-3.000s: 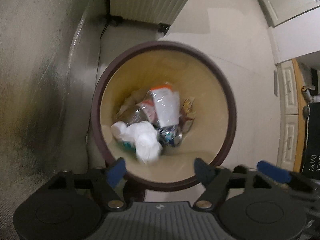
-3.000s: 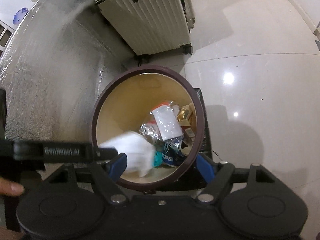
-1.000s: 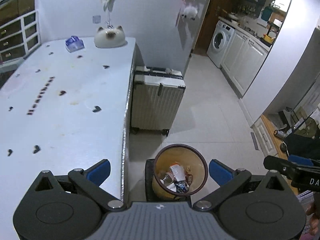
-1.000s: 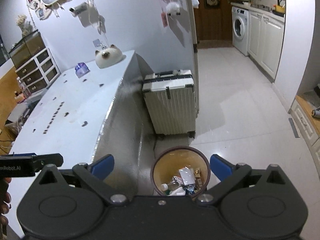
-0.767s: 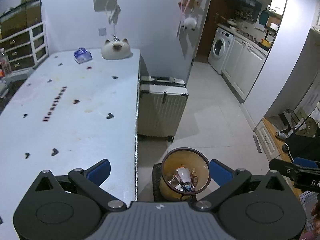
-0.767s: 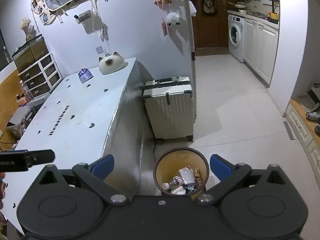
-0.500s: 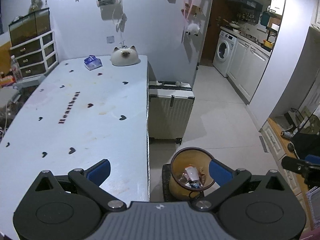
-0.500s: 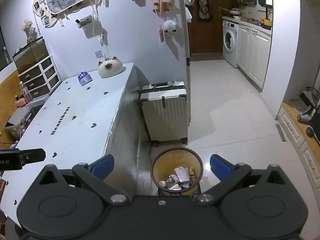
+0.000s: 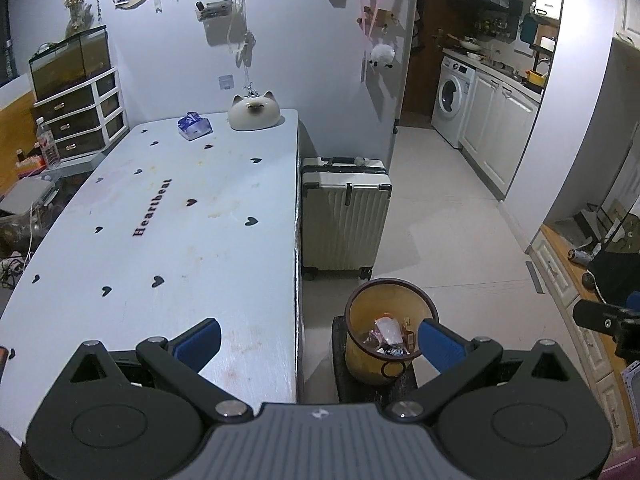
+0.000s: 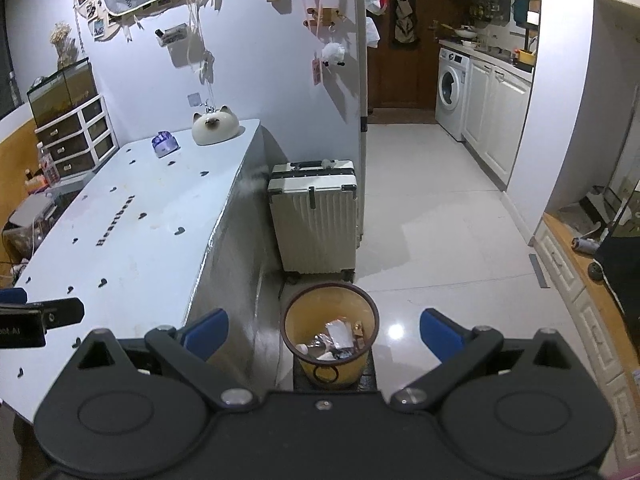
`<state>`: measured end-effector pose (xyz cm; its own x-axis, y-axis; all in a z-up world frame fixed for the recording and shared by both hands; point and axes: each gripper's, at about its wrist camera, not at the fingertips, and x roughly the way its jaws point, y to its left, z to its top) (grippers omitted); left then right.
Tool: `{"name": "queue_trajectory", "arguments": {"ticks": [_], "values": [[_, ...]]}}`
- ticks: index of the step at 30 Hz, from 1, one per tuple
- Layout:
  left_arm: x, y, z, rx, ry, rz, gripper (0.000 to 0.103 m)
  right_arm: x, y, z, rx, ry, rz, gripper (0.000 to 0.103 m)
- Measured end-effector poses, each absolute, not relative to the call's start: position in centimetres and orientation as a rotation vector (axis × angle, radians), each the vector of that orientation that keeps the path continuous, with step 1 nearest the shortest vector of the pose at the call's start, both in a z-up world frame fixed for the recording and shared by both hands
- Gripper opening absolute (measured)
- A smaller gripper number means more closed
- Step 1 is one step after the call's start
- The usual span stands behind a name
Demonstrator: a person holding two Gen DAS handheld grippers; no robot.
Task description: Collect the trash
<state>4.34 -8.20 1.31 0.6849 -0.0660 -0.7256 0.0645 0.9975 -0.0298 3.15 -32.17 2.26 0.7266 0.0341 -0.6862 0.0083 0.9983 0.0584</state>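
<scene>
Both grippers are being held much higher and farther back than three seconds ago, when each was hanging right over the bin's mouth; more of the room is being taken in with each frame. The left gripper (image 9: pixel 318 334) is being held wide apart with nothing between its blue pads, and the right gripper (image 10: pixel 324 330) is likewise being held wide and empty. The trash bin (image 9: pixel 390 330) is being seen down on the floor, near, just right of the table (image 9: pixel 172 216), with wrappers and crumpled scraps (image 10: pixel 334 342) lying inside it. The table top is being shown bare but for a cat-shaped ornament (image 9: pixel 254 112) and a blue packet (image 9: pixel 194 126) at its far end. A pale suitcase (image 10: pixel 314 220) is being seen standing beyond the bin, and a washing machine (image 10: pixel 452 92) far right.
</scene>
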Motion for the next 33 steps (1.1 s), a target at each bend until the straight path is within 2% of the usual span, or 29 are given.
{"name": "queue_trajectory", "arguments": {"ticks": [33], "values": [[1.6, -10.1, 1.5, 0.008, 0.81, -0.016, 0.103, 0.7, -33.8, 2.3, 0.035, 0.756, 0.003, 0.103]]}}
